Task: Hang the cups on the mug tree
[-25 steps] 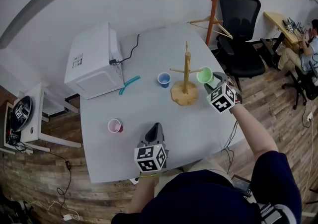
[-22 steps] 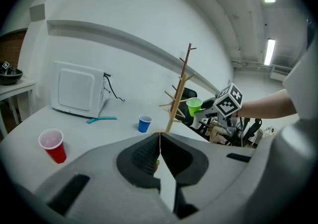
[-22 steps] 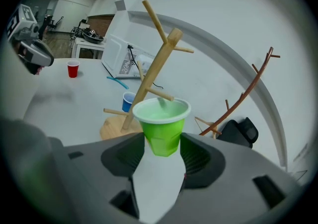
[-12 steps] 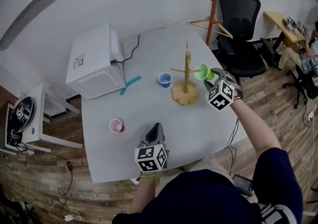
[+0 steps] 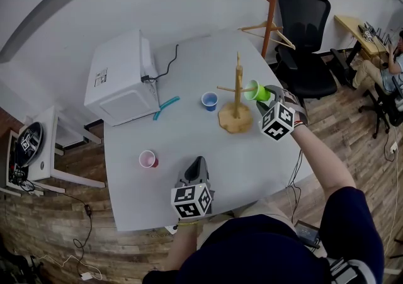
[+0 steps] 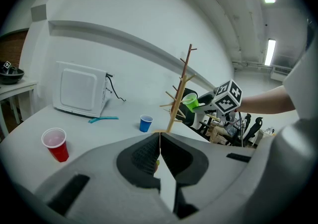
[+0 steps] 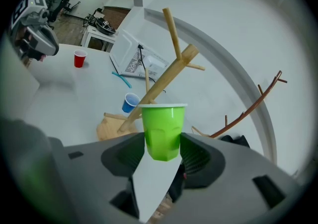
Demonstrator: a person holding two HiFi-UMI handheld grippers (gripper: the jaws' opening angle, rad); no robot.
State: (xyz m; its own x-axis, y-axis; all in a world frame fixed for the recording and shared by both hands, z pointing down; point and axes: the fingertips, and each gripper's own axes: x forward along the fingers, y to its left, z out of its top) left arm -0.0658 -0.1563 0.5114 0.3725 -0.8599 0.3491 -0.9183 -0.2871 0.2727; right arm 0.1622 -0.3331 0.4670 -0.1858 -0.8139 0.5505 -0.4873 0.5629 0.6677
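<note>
My right gripper (image 5: 264, 96) is shut on a green cup (image 5: 257, 90), tipped on its side with the mouth toward the wooden mug tree (image 5: 236, 97), right at the tip of the tree's right peg. In the right gripper view the green cup (image 7: 162, 128) sits between the jaws, the mug tree (image 7: 158, 86) just behind it. A blue cup (image 5: 209, 101) stands left of the tree base. A red cup (image 5: 147, 159) stands at the table's left. My left gripper (image 5: 196, 166) hovers near the front edge, jaws shut and empty; its view shows the red cup (image 6: 56, 144), blue cup (image 6: 145, 122) and tree (image 6: 178, 96).
A white microwave (image 5: 119, 78) sits at the table's back left with a teal straw-like item (image 5: 164, 106) beside it. A black office chair (image 5: 306, 37) and a wooden coat stand (image 5: 272, 5) stand behind the grey table (image 5: 189, 138). A side table (image 5: 38, 150) is at left.
My right gripper has tipped the green cup onto its side and brought its mouth up to the tree's right peg. The left gripper has stayed still.
</note>
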